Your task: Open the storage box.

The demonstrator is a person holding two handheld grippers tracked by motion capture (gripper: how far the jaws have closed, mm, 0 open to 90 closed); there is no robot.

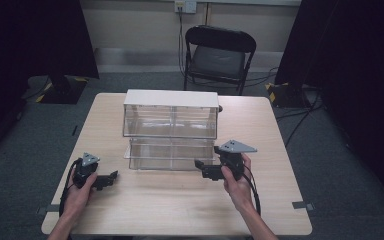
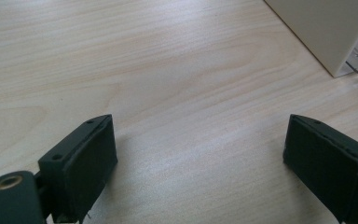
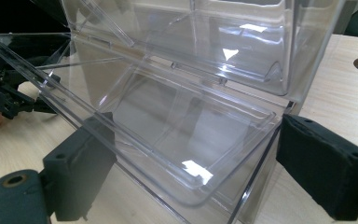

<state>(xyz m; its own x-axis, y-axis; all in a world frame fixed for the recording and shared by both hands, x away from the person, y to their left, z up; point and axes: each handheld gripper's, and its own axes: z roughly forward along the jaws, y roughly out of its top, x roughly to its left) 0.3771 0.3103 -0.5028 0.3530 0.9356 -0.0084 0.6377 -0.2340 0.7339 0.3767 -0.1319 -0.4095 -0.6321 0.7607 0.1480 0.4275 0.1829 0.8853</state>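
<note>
Clear plastic drawer cabinet [image 1: 170, 127] stands on pale woodgrain table [image 1: 180, 205]; both grippers' fingers gape wide, holding nothing.

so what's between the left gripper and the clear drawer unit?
Bare tabletop. High view shows the left gripper apart from the drawer unit, nothing between.

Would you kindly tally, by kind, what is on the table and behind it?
Clear drawer cabinet, lower drawer pulled out: 1
Hand-held tools, left tool and right tool, both open and empty: 2
Black folding chair behind the table: 1
Total: 4
</note>
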